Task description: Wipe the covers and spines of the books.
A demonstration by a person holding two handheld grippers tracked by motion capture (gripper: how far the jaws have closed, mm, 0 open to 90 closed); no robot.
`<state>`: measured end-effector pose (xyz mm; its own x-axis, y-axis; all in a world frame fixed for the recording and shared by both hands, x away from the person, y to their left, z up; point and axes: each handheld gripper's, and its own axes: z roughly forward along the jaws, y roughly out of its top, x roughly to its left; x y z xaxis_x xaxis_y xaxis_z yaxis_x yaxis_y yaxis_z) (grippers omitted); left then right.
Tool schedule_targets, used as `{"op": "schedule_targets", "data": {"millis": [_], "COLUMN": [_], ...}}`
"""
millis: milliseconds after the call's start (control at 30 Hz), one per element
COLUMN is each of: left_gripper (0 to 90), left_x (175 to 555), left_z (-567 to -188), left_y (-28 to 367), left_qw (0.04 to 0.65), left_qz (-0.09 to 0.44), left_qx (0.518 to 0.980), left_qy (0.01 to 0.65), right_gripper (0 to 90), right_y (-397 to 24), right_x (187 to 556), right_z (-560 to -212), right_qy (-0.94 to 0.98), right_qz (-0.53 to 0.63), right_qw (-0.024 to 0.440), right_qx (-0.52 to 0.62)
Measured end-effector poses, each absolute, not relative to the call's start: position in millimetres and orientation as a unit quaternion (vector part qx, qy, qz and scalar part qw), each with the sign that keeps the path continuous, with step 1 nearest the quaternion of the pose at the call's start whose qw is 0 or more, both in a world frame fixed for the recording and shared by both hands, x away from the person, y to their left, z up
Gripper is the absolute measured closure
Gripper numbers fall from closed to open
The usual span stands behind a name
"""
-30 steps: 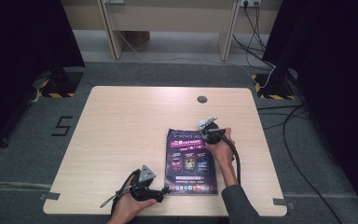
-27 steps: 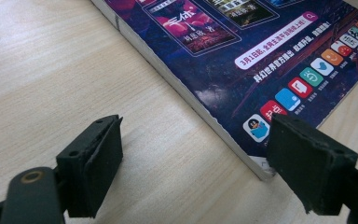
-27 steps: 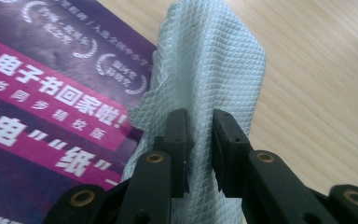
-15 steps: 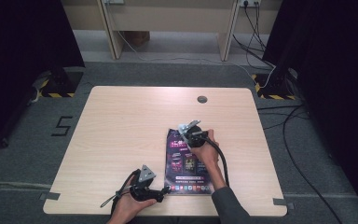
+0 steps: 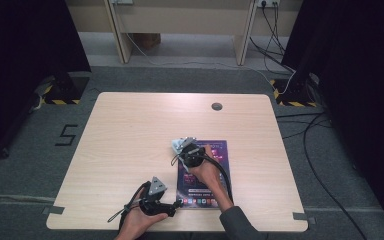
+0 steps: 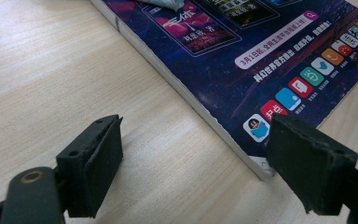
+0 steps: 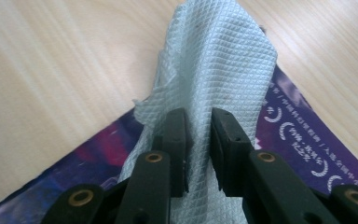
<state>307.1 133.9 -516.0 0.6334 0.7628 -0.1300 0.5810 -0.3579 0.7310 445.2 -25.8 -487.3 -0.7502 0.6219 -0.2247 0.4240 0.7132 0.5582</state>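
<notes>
- A pale blue, diamond-embossed wiping cloth (image 7: pixel 200 93) is being clamped between the two black jaws of the right gripper (image 7: pixel 198 149); the pinched fold is bunching up between the pads and is draping forward over a corner of the magazine (image 7: pixel 298 140).
- In the high view the right gripper (image 5: pixel 182 150) is being held over the far left part of the magazine (image 5: pixel 215 197), with the cloth just visible as a light patch at its tip.
- The jaws of the left gripper (image 6: pixel 196 172) are being kept wide apart with nothing between them; one pad is resting over bare wood, the other is standing just beside the near corner of the magazine (image 6: pixel 242 56).
- The left gripper (image 5: pixel 172 205) is being held low at the near edge of the table, just left of the magazine's near left corner.
- The magazine is lying flat, its glossy purple cover printed with text and a row of coloured app icons.
- No container is being seen on the surface.
- The light wooden table (image 5: pixel 120 145) is carrying a round cable hole (image 5: pixel 216 106) near its far edge.
- The table is standing on grey carpet (image 5: pixel 30 165), with cables (image 5: pixel 300 125) trailing at the right, dark curtains at both sides and pale furniture legs behind.
</notes>
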Motion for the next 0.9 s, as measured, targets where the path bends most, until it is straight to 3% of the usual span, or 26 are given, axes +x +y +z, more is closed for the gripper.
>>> {"op": "schedule_targets", "data": {"millis": [467, 900], "left_gripper": [17.7, 20.2], "left_x": [307, 312], "left_z": [-516, -501], "left_y": [134, 156], "left_qw": [0.390, 0.412], "left_qz": [0.117, 0.110], "left_qx": [0.815, 0.811], "left_qy": [0.412, 0.401], "right_gripper": [76.9, 76.6], "right_y": [-26, -58], "right_x": [418, 383], "right_z": [-489, -493], "right_qy": [0.913, 0.904], "right_qz": [0.265, 0.302], "right_qw": [0.187, 0.168], "right_qx": [0.249, 0.252]}}
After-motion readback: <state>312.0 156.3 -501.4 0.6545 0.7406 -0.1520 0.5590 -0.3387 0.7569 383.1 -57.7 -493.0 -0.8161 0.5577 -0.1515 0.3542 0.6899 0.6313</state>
